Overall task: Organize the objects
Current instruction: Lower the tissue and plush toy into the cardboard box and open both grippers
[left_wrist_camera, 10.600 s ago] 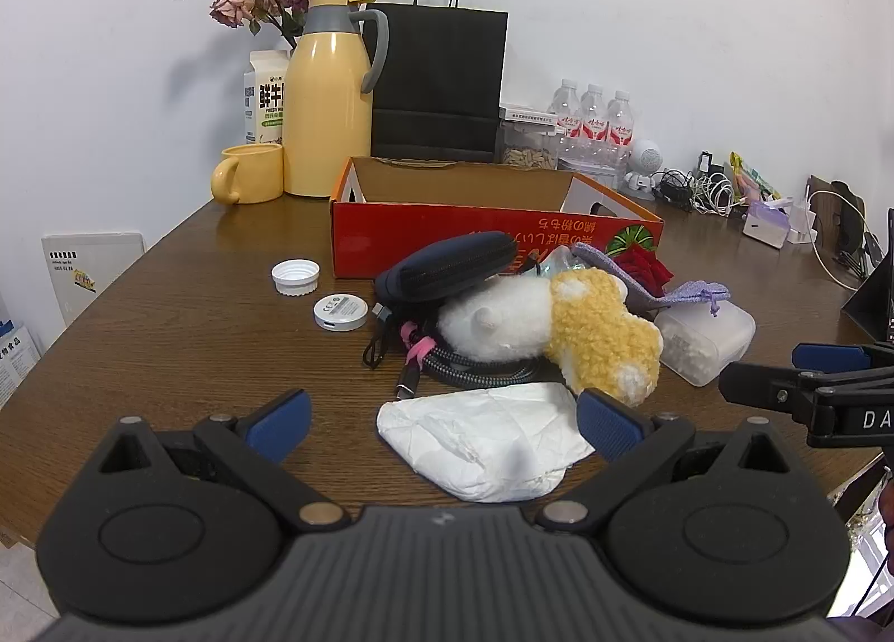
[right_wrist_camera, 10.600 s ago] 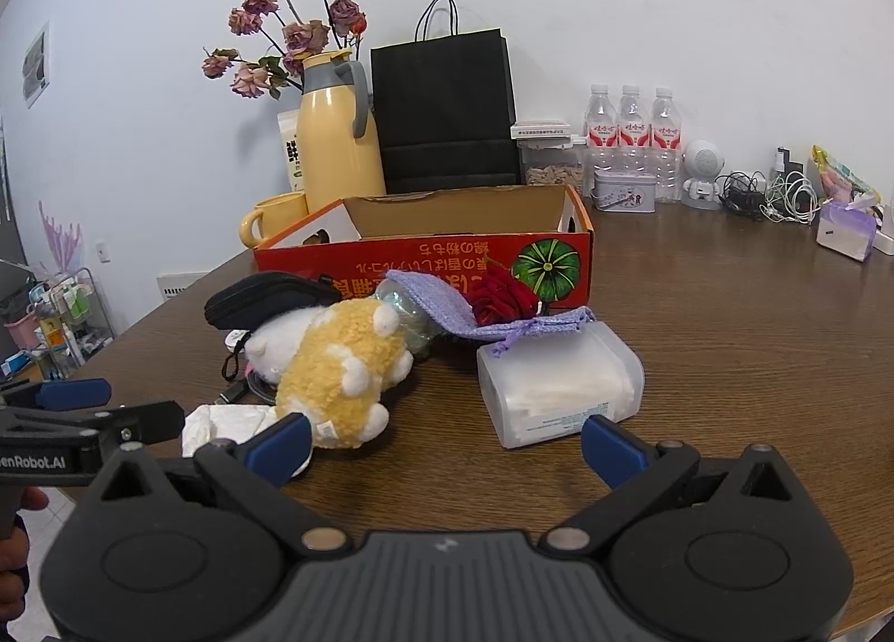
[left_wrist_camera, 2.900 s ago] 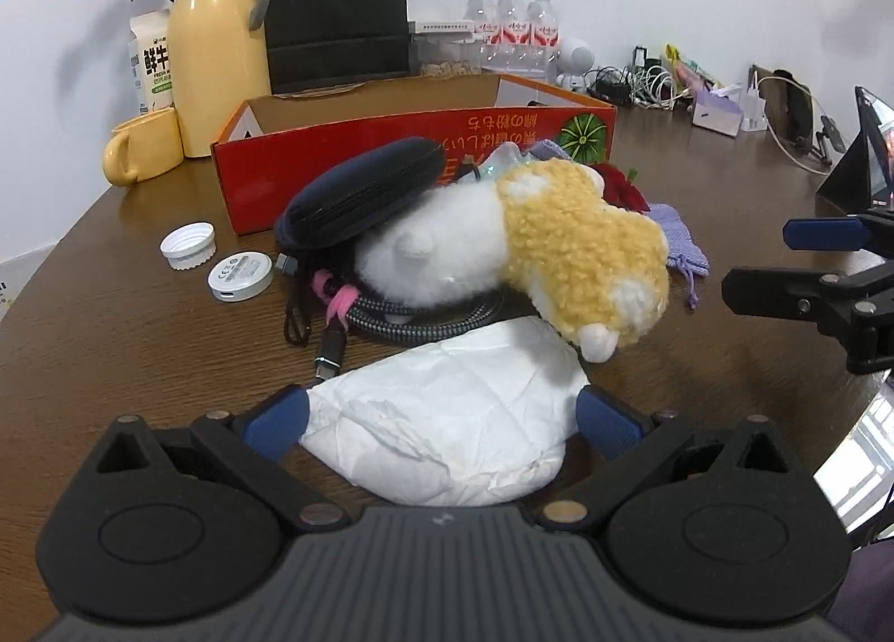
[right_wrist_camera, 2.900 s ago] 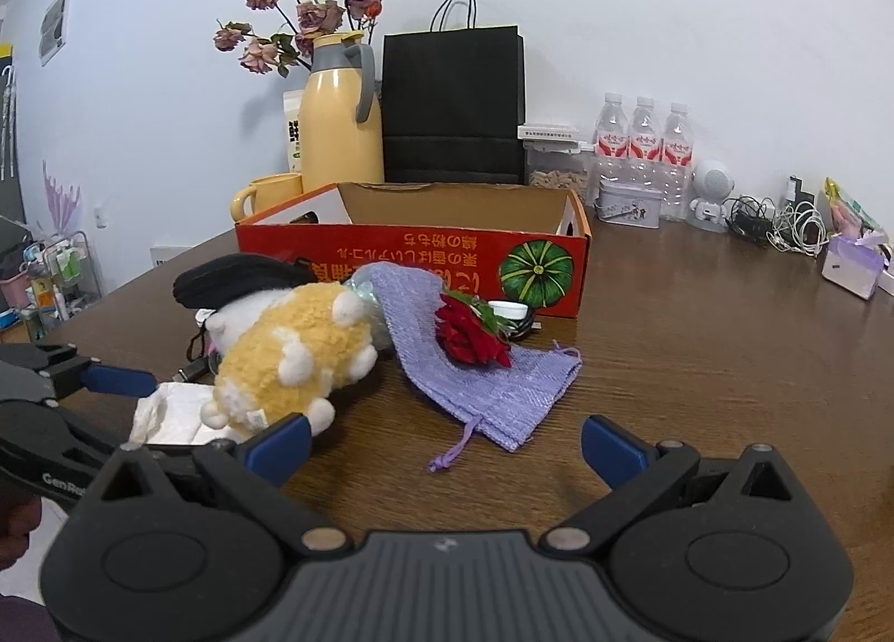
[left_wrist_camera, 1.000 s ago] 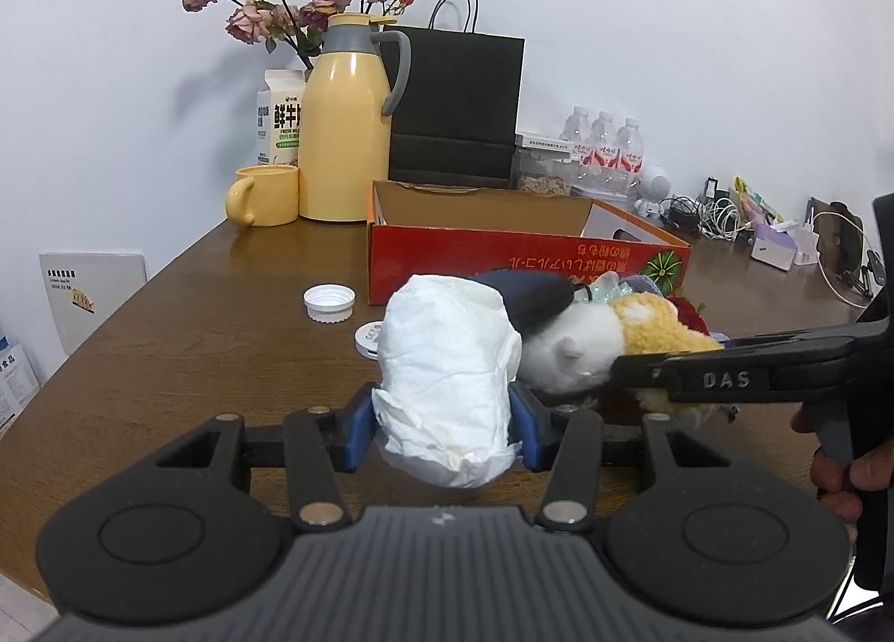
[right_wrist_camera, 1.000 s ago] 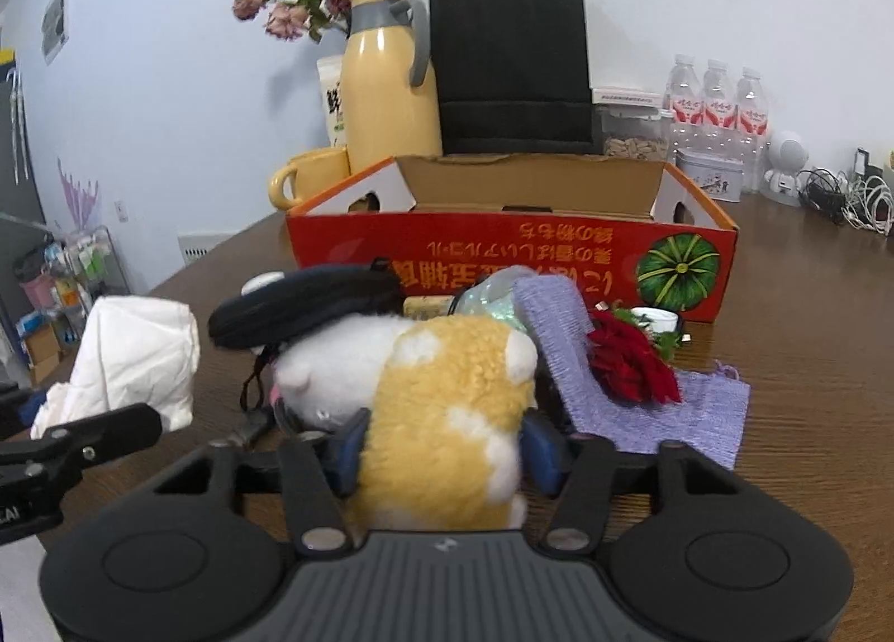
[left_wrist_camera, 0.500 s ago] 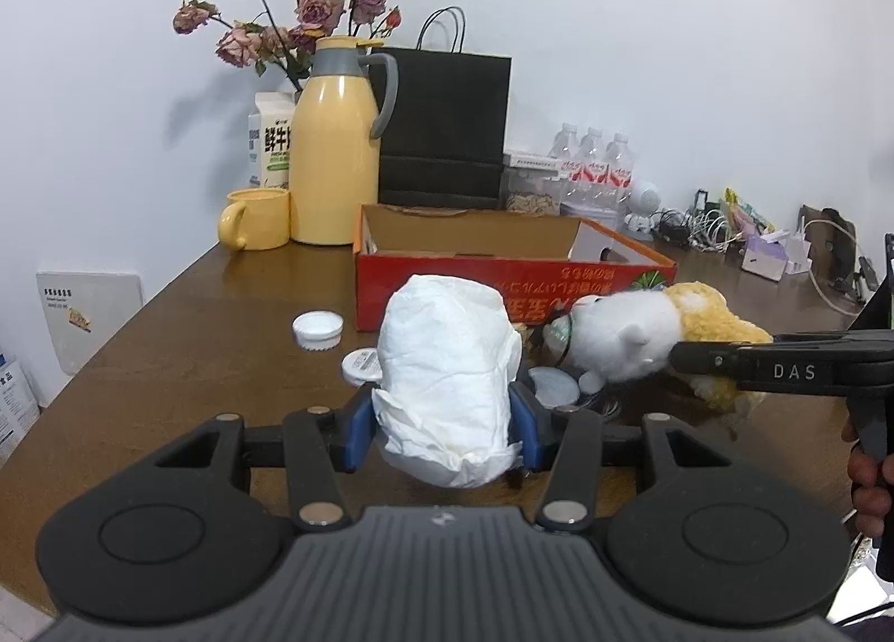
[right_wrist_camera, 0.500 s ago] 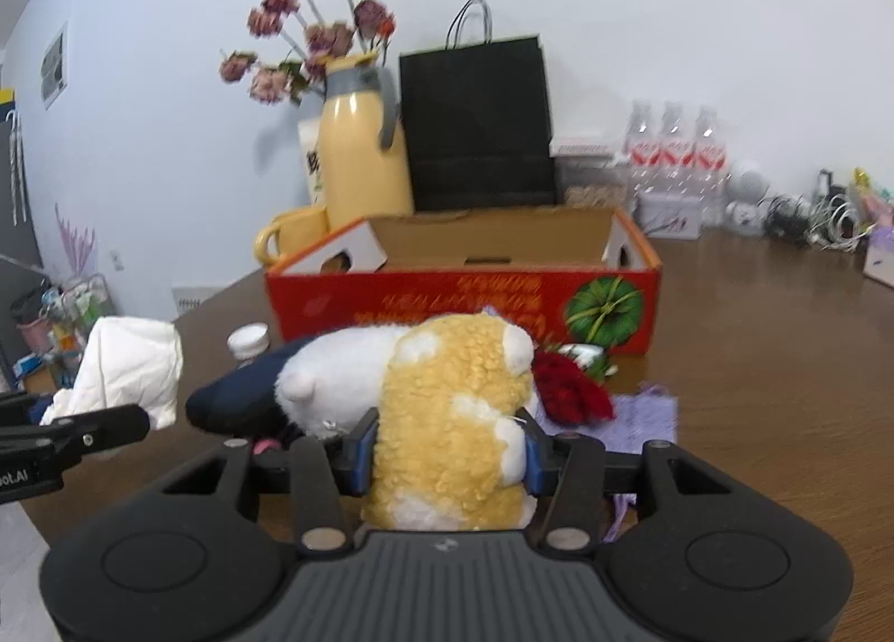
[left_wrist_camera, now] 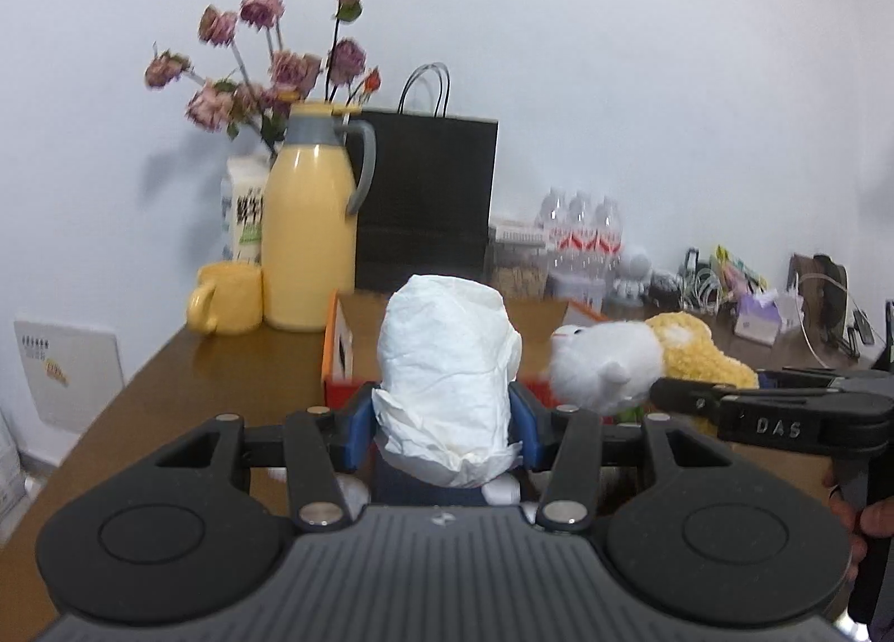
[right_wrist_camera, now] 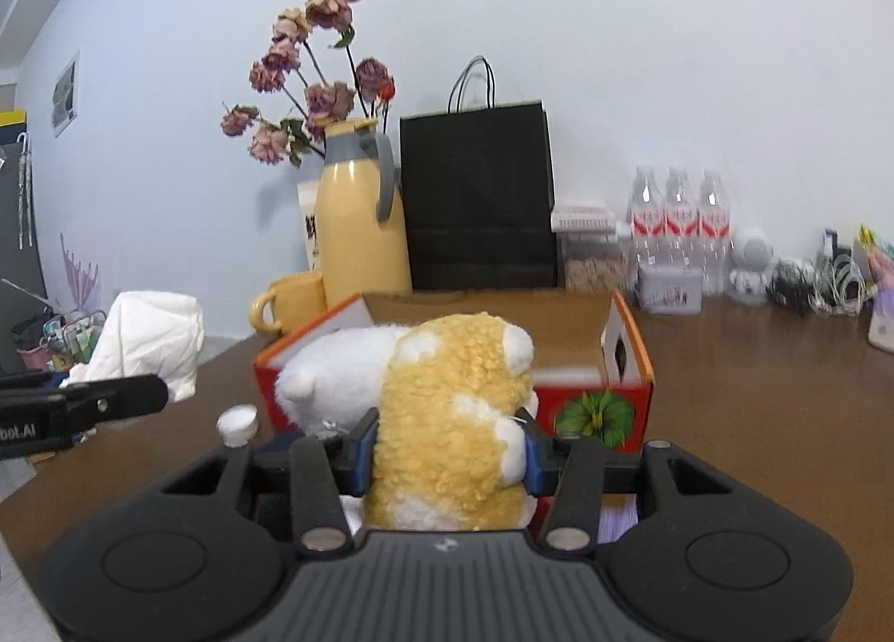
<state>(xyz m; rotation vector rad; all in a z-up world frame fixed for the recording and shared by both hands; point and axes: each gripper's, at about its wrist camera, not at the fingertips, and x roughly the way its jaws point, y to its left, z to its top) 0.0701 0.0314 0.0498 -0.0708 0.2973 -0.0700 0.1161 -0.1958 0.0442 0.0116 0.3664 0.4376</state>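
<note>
My left gripper (left_wrist_camera: 444,432) is shut on a crumpled white paper bundle (left_wrist_camera: 447,379) and holds it in the air in front of the red cardboard box (left_wrist_camera: 342,357). My right gripper (right_wrist_camera: 447,455) is shut on a yellow and white plush toy (right_wrist_camera: 447,418), lifted just before the box (right_wrist_camera: 626,362). The plush also shows in the left wrist view (left_wrist_camera: 620,362), and the paper bundle in the right wrist view (right_wrist_camera: 151,340). The box's inside is mostly hidden behind both held things.
A yellow thermos (left_wrist_camera: 310,245), yellow mug (left_wrist_camera: 226,295), milk carton and dried roses stand behind the box, with a black paper bag (left_wrist_camera: 427,206). Water bottles (right_wrist_camera: 676,217), a tin and cables line the back right. A white cap (right_wrist_camera: 237,424) lies on the brown table (right_wrist_camera: 754,390).
Both grippers have risen and moved toward the box with their loads. The paper bundle and the plush now sit higher, level with the box's rim.
</note>
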